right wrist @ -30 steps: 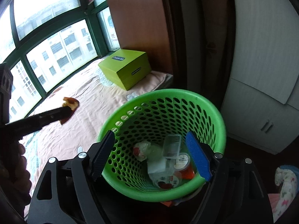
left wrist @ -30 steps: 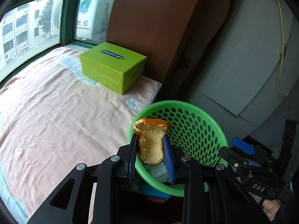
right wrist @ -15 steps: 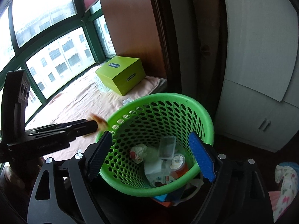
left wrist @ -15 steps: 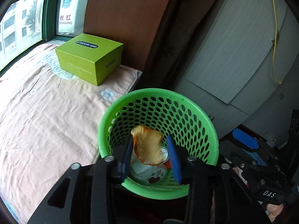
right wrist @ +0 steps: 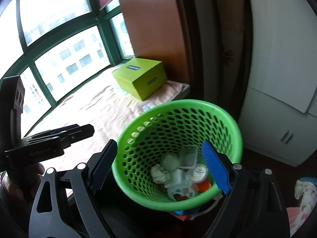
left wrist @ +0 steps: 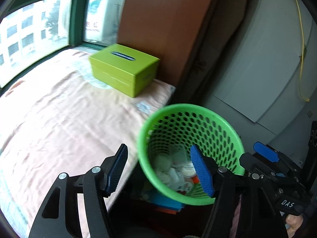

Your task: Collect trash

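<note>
Green perforated basket [left wrist: 223,127] sits on the floor just beside the edge of the bed w/ the pinkish sheet [left wrist: 49,123], rim tilted toward me in both views. Inside: a heap of trash [right wrist: 178,174] — crumpled white tissue, a pale round piece, clear plastic tub, small round lids, sth orange-red, a printed lid w/ red on it. Slightly blurred in the left view, so can't pick out each bit there. Under the basket, sth blue & orange on the floor; can't tell what.

My left gripper [left wrist: 161,170]: blue pads wide apart, nothing betw. them; right pad is over the basket's inside, left pad over the sheet's edge. My right gripper [right wrist: 161,166]: pads also wide apart, empty, straddling the basket's near rim. From the right view my left gripper shows side-on, out over the sheet, left of the basket.

Lime-green box [left wrist: 124,69] on the far end of the bed, by the brown panel, well apart from the basket.

Vs 0.5 s ago: left pads were clamped on an orange-crusted bread-like piece over the basket mouth; now they're spread & the piece is gone from them. Can't say for sure which lump in the heap it is. Right gripper unchanged, same spread.
</note>
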